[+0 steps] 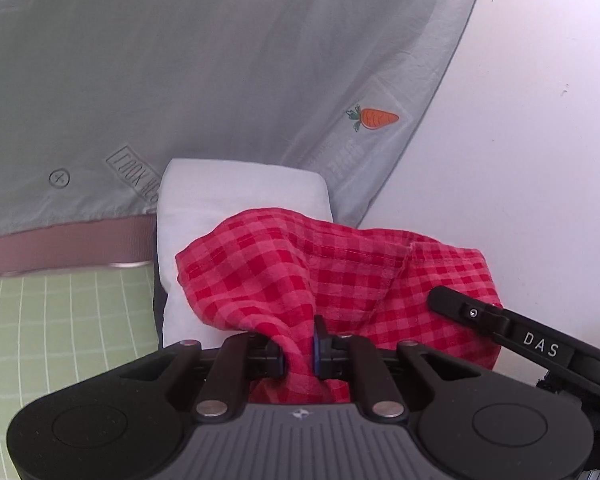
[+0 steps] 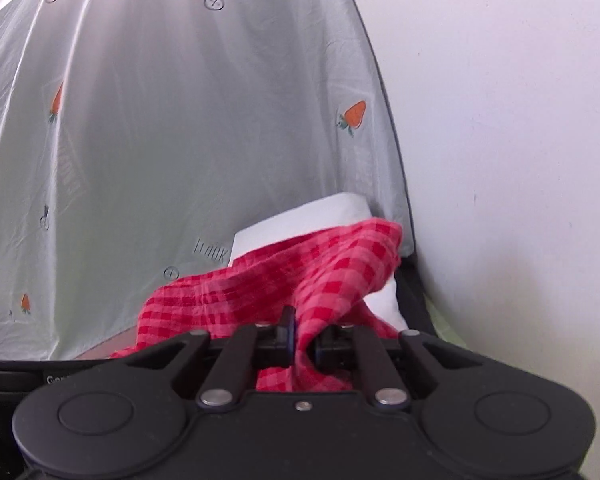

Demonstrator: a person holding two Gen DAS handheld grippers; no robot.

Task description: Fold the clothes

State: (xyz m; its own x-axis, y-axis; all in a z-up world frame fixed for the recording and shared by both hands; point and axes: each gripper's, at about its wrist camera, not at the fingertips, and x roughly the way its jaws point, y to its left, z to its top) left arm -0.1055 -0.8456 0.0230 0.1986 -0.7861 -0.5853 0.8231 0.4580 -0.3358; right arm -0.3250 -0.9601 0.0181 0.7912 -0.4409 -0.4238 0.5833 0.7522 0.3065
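Since both tools are pinching the red cloth, left tool (image 1: 300, 354) and right tool (image 2: 302, 346) each clamped on a bunched bit, the cloth (image 1: 332, 276) hangs over a white pile (image 1: 240, 196). I'd pull the corners apart taut before laying it flat.
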